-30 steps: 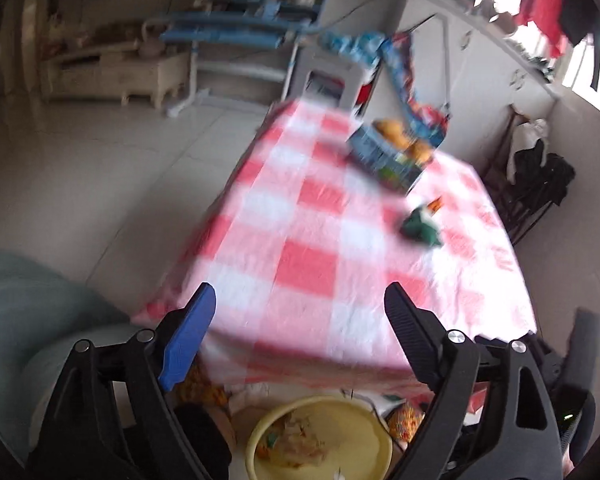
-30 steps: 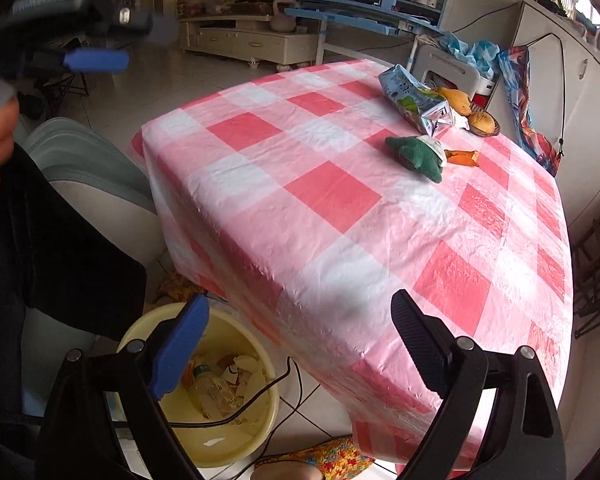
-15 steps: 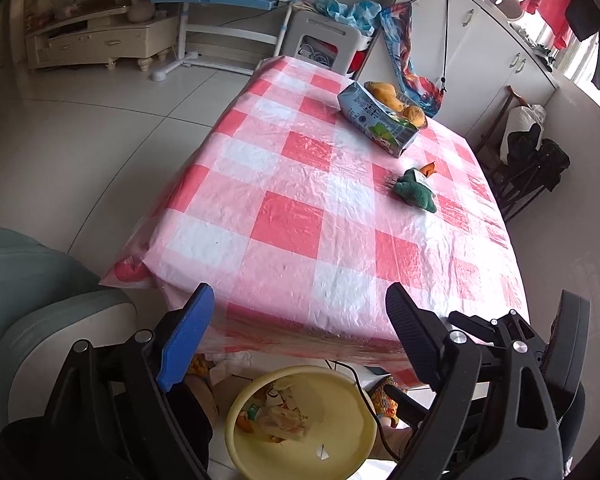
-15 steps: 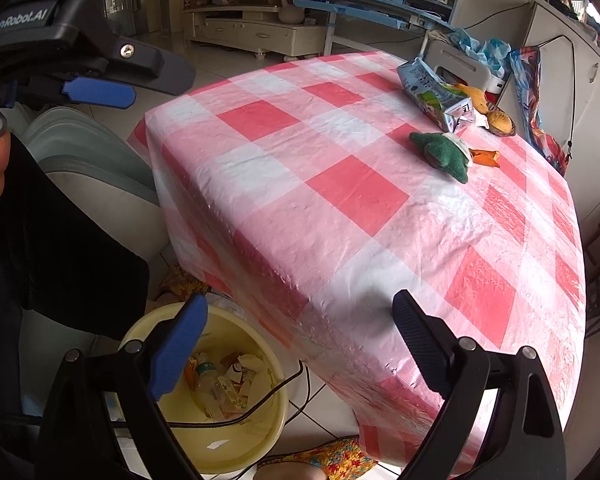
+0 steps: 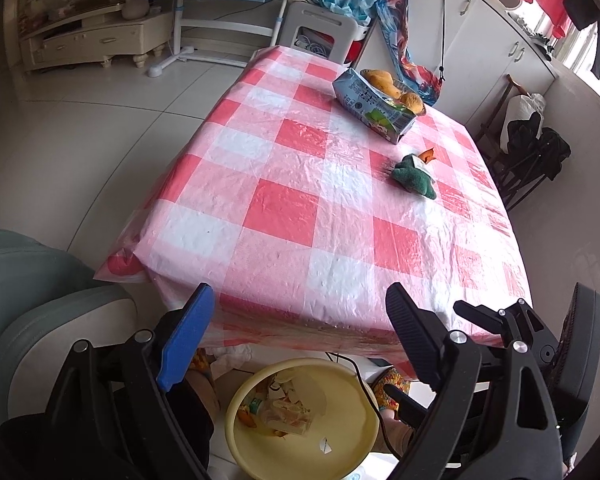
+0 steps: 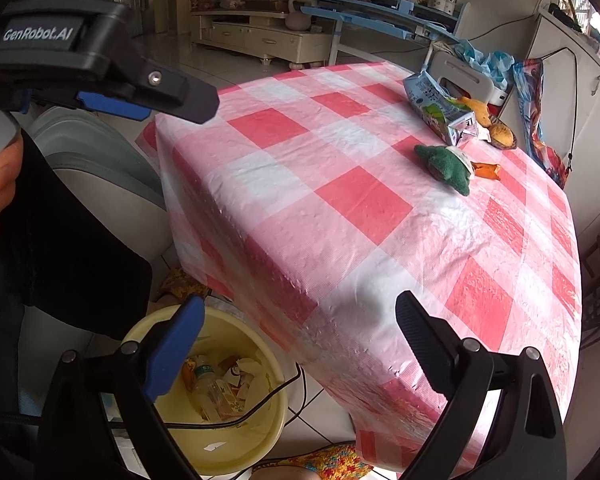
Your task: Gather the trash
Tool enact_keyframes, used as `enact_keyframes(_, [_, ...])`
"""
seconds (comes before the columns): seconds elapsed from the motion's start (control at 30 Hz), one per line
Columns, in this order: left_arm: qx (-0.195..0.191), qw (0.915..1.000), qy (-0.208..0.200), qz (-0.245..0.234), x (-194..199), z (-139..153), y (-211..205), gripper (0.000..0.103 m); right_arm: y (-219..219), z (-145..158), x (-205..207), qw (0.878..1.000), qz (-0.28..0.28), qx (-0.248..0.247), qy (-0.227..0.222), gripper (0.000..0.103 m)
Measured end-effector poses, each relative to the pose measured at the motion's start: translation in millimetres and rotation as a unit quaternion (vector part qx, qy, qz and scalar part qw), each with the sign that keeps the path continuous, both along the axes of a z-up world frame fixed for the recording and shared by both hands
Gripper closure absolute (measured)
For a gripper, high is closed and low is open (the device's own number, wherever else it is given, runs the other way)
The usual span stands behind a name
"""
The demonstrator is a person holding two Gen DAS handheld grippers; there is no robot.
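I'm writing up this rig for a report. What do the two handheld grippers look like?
Both are black plastic frames with silver screws. On each, the left gripper and the right gripper, one finger carries a blue pad and the other a black ribbed one. The left's body reads "GenRobot.AI" in white.

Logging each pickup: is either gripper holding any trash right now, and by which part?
Nothing is held. The left gripper and right gripper are both open and empty, above the yellow bin.

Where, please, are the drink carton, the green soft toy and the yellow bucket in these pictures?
drink carton [image 6: 440, 110], right wrist view, on its printed side.
green soft toy [image 6: 446, 168], right wrist view, on its body.
yellow bucket [image 5: 340, 446], left wrist view, on its bare inner wall.
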State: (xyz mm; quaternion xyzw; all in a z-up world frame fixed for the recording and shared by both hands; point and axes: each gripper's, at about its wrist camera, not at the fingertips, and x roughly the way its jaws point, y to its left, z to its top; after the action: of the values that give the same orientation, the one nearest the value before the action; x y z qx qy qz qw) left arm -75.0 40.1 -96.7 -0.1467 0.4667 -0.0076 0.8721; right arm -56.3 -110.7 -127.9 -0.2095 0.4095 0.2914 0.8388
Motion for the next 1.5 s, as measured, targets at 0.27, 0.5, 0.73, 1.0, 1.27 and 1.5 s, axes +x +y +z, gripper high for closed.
enact_keyframes(0.27, [0.001,1.0000,0.001,-0.001,0.4,-0.4,-0.7,0.019,3.8,-1.1,-1.5,1.000,0.008,-0.005,-0.002,0.011])
enact_keyframes(0.5, [0.002,1.0000,0.001,-0.003,0.8,-0.7,-1.1,0.019,5.3,-1.9,-2.0,1.000,0.009,-0.007,-0.002,0.011])
enact_keyframes(0.73, [0.003,1.0000,0.002,-0.007,0.5,-1.6,-3.4,0.019,6.2,-2.1,-2.4,1.000,0.009,-0.007,-0.002,0.011])
enact_keyframes(1.0, [0.004,0.9999,0.005,-0.012,0.8,-2.5,-5.8,0.019,6.8,-2.3,-2.7,1.000,0.011,-0.007,-0.002,0.011])
enact_keyframes(1.27, [0.005,0.9999,0.006,-0.013,1.0,-2.5,-6.6,0.018,6.9,-2.2,-3.0,1.000,0.012,-0.007,-0.004,0.011])
enact_keyframes(1.5, [0.005,0.9998,0.007,-0.015,0.7,-3.7,-7.8,0.018,6.2,-1.2,-3.0,1.000,0.012,-0.007,-0.004,0.011])
